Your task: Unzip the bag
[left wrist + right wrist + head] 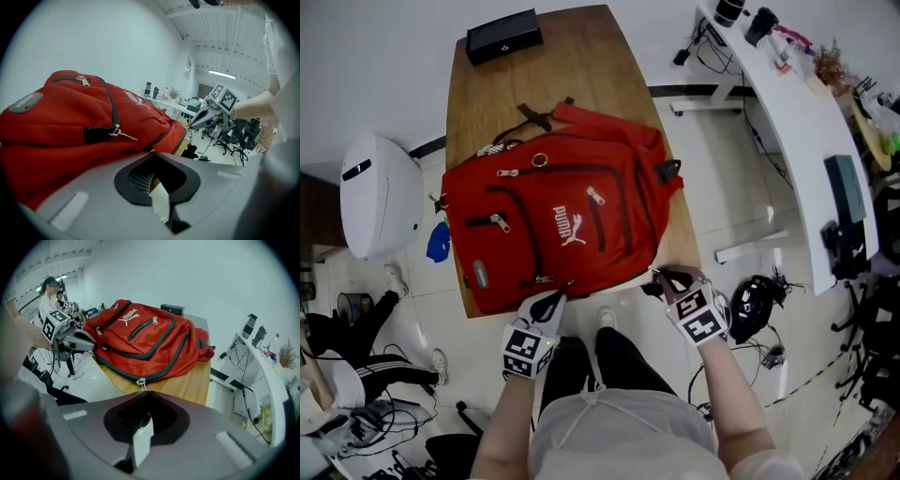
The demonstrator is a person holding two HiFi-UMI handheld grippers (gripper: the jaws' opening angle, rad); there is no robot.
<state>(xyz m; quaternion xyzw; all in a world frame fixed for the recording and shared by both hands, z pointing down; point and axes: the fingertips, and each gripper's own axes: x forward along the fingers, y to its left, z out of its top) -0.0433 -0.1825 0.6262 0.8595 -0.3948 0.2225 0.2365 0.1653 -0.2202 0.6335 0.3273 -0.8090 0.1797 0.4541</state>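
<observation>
A red backpack [553,216] lies flat on the wooden table [581,56], its pockets zipped. The dark main zipper [168,357] runs round the bag's side to a metal zipper pull [140,382] at the near corner. My right gripper [661,278] [143,392] is shut on that pull at the table's near right corner. My left gripper [551,298] [152,152] is shut on the bag's [70,122] near bottom edge, and red fabric fills the space just above its tips. Each gripper shows in the other's view: the right gripper [194,125] and the left gripper [89,344].
A black box [503,36] sits at the table's far end. A white rounded unit [380,192] stands left of the table and a long white desk [806,122] with clutter curves along the right. A seated person's legs [356,356] are at lower left, and cables [755,305] lie on the floor.
</observation>
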